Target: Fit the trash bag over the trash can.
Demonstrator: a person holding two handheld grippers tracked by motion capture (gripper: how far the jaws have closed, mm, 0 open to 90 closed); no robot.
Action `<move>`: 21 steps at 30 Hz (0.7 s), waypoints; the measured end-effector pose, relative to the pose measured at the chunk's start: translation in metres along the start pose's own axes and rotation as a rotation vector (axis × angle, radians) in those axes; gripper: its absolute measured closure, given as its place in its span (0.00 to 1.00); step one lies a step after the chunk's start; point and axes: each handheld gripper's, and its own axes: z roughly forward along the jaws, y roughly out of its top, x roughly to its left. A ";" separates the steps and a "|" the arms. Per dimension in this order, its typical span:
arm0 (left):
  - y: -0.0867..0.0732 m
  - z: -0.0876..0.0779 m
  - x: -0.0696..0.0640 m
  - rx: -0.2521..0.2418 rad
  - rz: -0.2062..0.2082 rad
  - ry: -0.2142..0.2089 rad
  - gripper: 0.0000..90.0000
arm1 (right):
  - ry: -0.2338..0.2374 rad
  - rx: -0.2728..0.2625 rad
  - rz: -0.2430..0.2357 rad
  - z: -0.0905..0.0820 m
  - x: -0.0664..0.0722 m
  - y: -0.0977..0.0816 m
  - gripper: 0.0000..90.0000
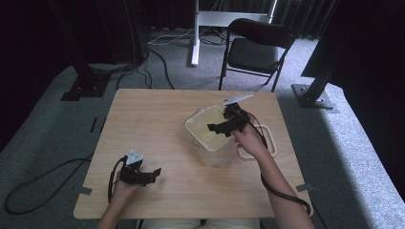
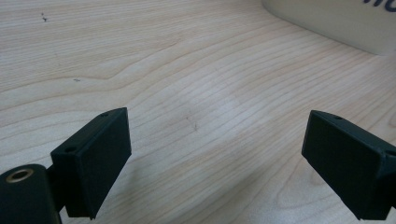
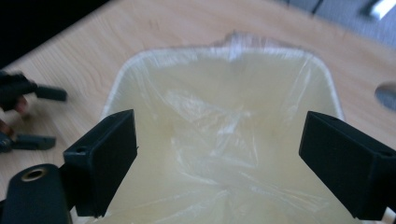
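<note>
High view: light wooden worktop (image 1: pixel 157 119), on it a pale translucent bin (image 1: pixel 210 138) right of centre, lined with a thin clear plastic bag (image 3: pixel 219 135). Bag already inside, spread against the walls and lapped over the far rim, a small pucker at the far edge; bottom crumpled, not smoothed. Judged near the end of the lining step, with perhaps tucking or tidying of the near rim left, that edge hidden below the right gripper view.

Beside the bin on its right, a white handled piece (image 1: pixel 265 143) flat on the worktop, partly behind the hand; purpose not clear.

Right tongs (image 1: pixel 224 125) above the bin's open mouth, aimed down into it, jaws spread wide and nothing between them, bag film lying below and apart from the pads.

Left tongs (image 1: pixel 148 175) low over bare wood near the front left, well apart from the bin, jaws likewise released and empty, bin wall just visible at the far corner of the left gripper view.
</note>
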 end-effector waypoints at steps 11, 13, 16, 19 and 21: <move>-0.009 -0.010 0.001 -0.022 0.040 0.000 0.10 | 0.047 -0.184 0.060 -0.042 -0.013 -0.037 0.12; -0.009 -0.012 0.000 -0.029 0.047 -0.001 0.10 | 0.017 -0.214 0.077 -0.048 -0.017 -0.043 0.12; -0.011 -0.015 0.000 -0.037 0.047 -0.004 0.10 | -0.006 -0.266 0.112 -0.059 -0.024 -0.055 0.14; -0.014 -0.017 0.003 -0.036 0.035 -0.004 0.10 | -0.027 -0.293 0.115 -0.067 -0.029 -0.066 0.15; -0.015 -0.018 0.004 -0.035 0.028 -0.001 0.10 | -0.025 -0.302 0.133 -0.070 -0.034 -0.074 0.15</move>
